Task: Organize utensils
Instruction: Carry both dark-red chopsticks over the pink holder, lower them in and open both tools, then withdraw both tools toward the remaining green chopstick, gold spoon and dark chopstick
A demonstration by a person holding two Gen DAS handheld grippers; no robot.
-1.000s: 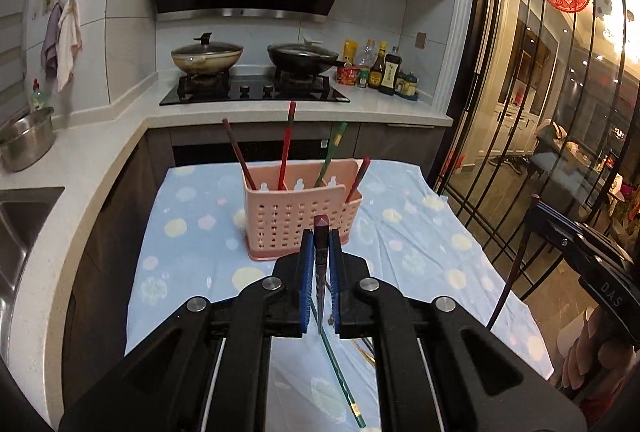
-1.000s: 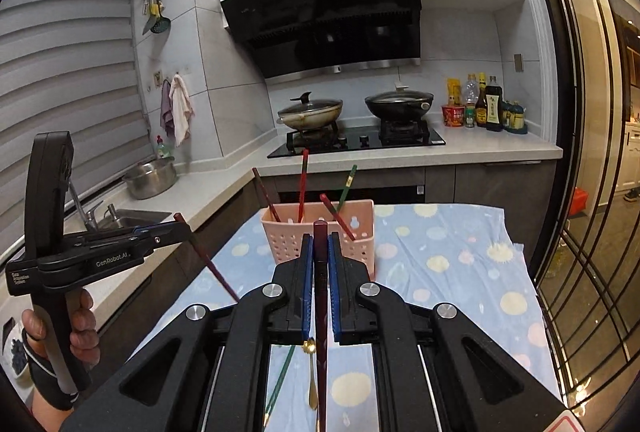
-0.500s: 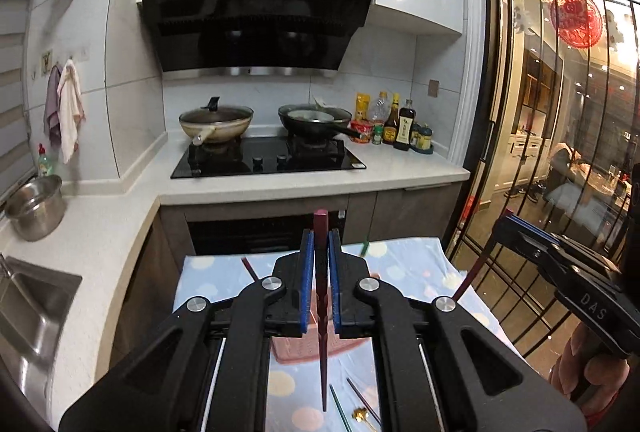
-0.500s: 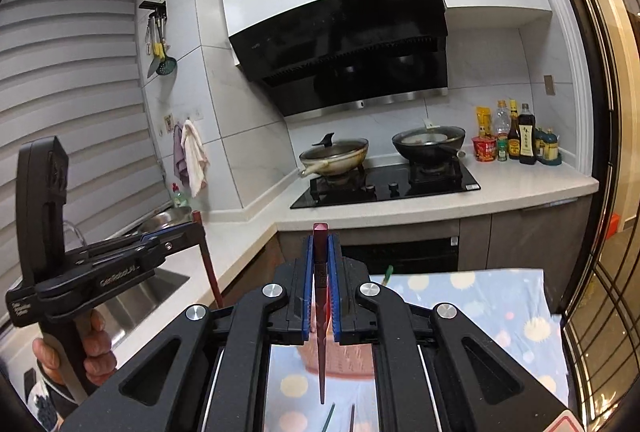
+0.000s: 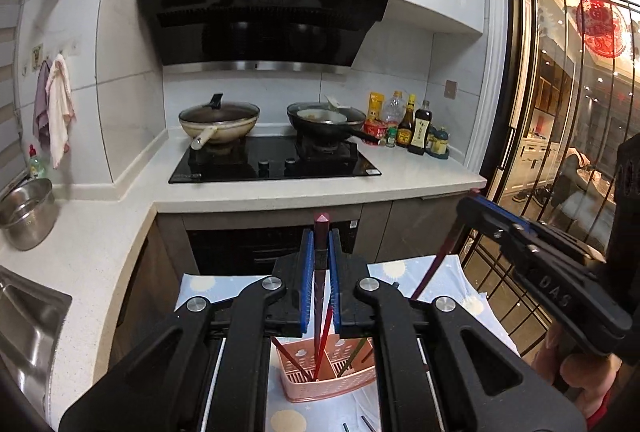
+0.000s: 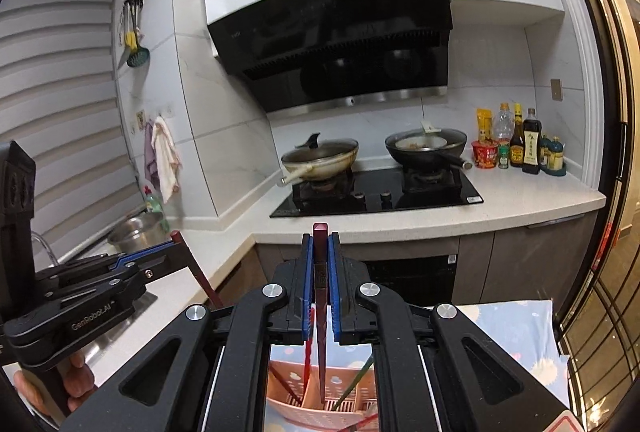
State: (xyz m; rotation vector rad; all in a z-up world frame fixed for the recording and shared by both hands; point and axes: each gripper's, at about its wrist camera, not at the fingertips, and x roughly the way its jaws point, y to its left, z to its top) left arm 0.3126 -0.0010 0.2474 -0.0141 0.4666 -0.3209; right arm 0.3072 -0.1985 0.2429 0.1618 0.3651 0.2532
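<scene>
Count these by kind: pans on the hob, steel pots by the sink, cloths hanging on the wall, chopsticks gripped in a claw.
Pans: 2
Steel pots: 1
Cloths: 2
Gripped chopsticks: 2
Total: 7

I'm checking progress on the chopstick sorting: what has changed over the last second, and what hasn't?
Both grippers have risen and come over the pink utensil basket, which has slid from mid-view to the bottom edge of both wrist views. The left gripper stays shut on its dark red chopstick, and the right gripper on its own; nothing was let go. The chopsticks already standing in the basket have not moved.
</scene>
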